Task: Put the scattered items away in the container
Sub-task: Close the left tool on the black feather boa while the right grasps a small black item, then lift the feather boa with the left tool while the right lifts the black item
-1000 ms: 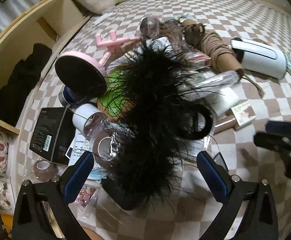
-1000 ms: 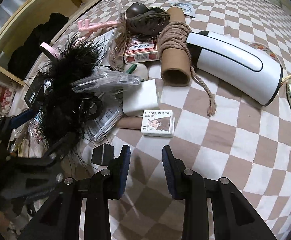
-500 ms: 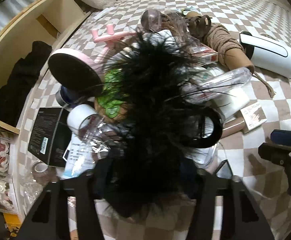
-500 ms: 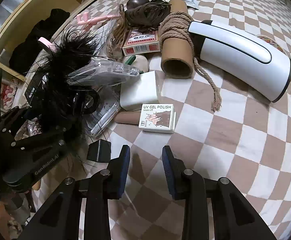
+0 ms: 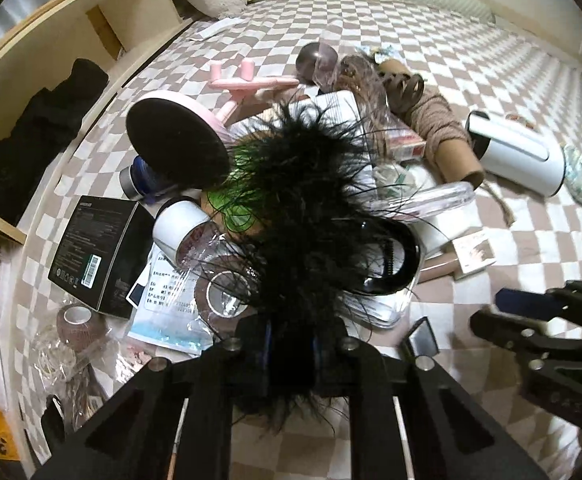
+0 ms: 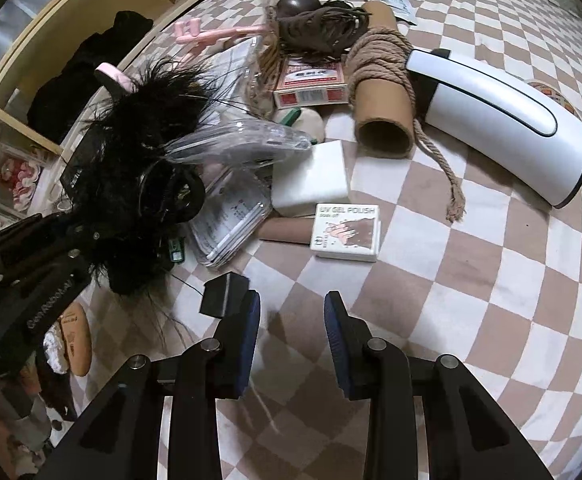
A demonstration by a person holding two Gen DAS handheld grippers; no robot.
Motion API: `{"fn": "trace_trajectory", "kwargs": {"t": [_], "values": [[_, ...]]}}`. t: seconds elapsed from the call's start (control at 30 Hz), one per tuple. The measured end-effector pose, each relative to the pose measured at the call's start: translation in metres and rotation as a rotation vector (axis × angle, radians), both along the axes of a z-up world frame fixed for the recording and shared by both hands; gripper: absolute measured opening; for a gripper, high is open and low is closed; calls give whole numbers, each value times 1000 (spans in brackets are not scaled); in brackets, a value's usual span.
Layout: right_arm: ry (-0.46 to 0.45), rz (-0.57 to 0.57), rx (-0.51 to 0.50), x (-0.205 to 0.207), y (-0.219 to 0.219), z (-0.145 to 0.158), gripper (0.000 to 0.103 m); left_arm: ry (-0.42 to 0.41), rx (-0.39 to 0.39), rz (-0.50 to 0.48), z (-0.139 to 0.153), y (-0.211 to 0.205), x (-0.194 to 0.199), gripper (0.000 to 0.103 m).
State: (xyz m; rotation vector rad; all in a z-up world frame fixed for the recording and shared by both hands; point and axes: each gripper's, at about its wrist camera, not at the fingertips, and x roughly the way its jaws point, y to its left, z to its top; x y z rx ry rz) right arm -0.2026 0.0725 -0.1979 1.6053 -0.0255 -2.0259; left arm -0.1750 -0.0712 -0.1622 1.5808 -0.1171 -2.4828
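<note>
1. Feather tuft (image 5: 303,208), black and fluffy, sits at the centre of the left wrist view and runs down to 6 o'clock between the left tongs' fingers.
2. Left tongs (image 5: 291,344) pinched on the tuft's lower end; blue pads barely show through the feathers.
3. From the right wrist view the feather tuft (image 6: 147,152) is at 9 o'clock, above the clutter, with the left tongs (image 6: 31,280) at 8 o'clock.
4. Right tongs (image 6: 292,320) spread apart, nothing between the pads, over bare checkered bedding (image 6: 471,300) at 6 o'clock.
5. Small black block (image 6: 223,294) just beside the right tongs' left finger, at 7 o'clock.
6. Nail polish box (image 6: 347,232) near centre, touching a white block (image 6: 311,178) toward 12 o'clock.
7. Cardboard tube (image 6: 383,108) wound with rope at 12 o'clock; white bin (image 6: 495,120) just beside it at 2 o'clock.
8. Red card box (image 6: 311,84) at 11 o'clock, next to the tube.
9. Left wrist view: pink mirror (image 5: 177,144) at 10 o'clock, black box (image 5: 99,248) at 9 o'clock, black hairband (image 5: 395,260) touching the tuft at 3 o'clock.
10. Cannot tell which item is the container.
</note>
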Motion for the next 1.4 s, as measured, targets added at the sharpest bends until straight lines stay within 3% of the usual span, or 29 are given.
{"fn": "trace_trajectory", "kwargs": {"t": [0.17,0.2,0.27,0.53,0.73,0.87,1.13,1.2,1.3,1.4], "values": [[6,3,-38,3,-12,3,37,13,34,5,9,-9,10,12],[14,5,-38,5,-15,4,52,14,35,4,10,-11,12,12],[29,10,-35,8,-21,7,64,10,39,2,11,-15,18,12],[35,36,5,13,-43,2,64,-20,39,-3,9,-35,38,12],[60,55,110,24,-53,-10,63,-51,42,-15,0,-47,49,12],[77,42,182,23,-59,-18,40,-61,48,-28,-4,-48,51,12],[52,33,154,16,-55,-23,29,-77,31,-38,-11,-44,47,14],[52,37,154,15,-55,-23,24,-81,19,-39,-12,-43,46,17],[54,45,158,15,-56,-24,24,-87,0,-40,-15,-42,43,31],[48,42,150,12,-56,-24,24,-92,-19,-41,-18,-40,41,33]]}}
